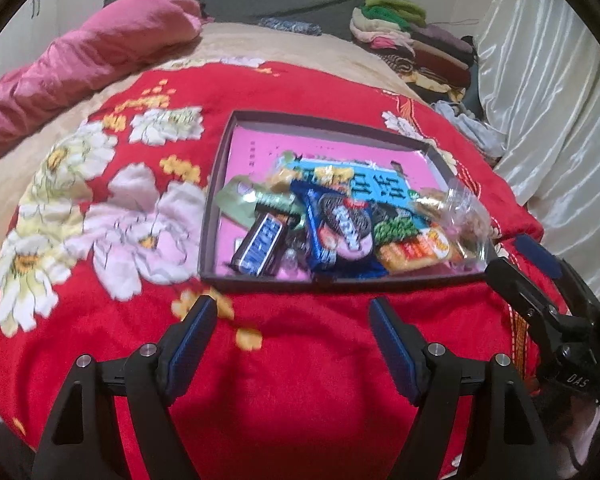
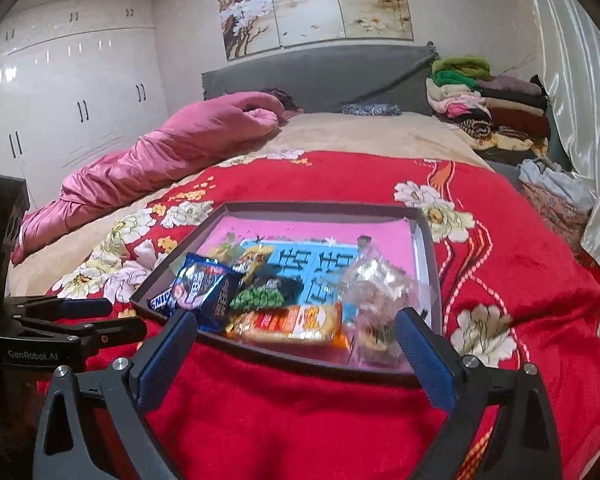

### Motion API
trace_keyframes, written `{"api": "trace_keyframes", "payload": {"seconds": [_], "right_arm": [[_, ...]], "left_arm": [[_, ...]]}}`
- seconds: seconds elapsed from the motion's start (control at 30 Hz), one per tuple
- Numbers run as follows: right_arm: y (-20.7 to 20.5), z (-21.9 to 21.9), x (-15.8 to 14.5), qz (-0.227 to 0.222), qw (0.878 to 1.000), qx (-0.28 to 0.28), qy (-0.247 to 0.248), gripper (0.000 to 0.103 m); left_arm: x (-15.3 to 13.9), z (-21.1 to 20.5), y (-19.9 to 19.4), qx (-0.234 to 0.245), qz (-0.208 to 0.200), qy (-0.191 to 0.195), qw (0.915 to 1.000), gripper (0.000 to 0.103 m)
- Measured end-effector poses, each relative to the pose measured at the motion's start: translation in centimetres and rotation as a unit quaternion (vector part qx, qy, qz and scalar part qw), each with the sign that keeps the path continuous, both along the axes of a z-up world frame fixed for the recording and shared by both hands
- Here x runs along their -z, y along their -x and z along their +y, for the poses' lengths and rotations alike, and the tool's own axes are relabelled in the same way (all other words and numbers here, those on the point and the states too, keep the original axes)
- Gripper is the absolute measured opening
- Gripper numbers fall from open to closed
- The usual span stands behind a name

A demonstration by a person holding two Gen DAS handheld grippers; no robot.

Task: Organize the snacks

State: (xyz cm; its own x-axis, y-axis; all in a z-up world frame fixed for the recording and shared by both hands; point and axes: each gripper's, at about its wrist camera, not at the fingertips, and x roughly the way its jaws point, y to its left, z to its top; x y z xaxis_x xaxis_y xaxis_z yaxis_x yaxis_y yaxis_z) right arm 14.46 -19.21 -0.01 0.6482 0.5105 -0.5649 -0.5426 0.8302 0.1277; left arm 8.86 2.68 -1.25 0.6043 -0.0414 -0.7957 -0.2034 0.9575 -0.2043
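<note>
Snacks [image 1: 340, 224] lie heaped in a shallow box [image 1: 236, 118] on the bed's red blanket [image 1: 300, 360]: light, crinkly, slippery wrappers, best pinched at a sealed end. My left tongs [image 1: 292, 332] and right tongs [image 2: 300, 344] gape empty before its near wall; open blanket lies left.

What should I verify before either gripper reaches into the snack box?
1. Left gripper open and empty: ok.
2. Right gripper open and empty: ok.
3. Box flat on the red blanket: ok.
4. Snickers bar exposed for a grip: ok, at the pile's left edge.
5. Oreo pack free of other packets: not ok, it overlaps its neighbours.
6. Clear bag contents identified: cannot tell.
</note>
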Motion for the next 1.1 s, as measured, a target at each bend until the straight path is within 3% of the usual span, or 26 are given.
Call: {"api": "trace_keyframes", "payload": {"seconds": [0.27,1.1], "right_arm": [[2.6,0.5,1.2,0.037,0.999,-0.007,0.019,0.102],[6.9,-0.7,1.2,0.062,0.997,0.012,0.039,0.102]], "left_arm": [[0.9,-0.3,3.0,-0.026,0.003,0.001,0.9997,0.079],[0.5,-2.1,5.9,-0.011,0.011,-0.010,0.9998,0.079]]}}
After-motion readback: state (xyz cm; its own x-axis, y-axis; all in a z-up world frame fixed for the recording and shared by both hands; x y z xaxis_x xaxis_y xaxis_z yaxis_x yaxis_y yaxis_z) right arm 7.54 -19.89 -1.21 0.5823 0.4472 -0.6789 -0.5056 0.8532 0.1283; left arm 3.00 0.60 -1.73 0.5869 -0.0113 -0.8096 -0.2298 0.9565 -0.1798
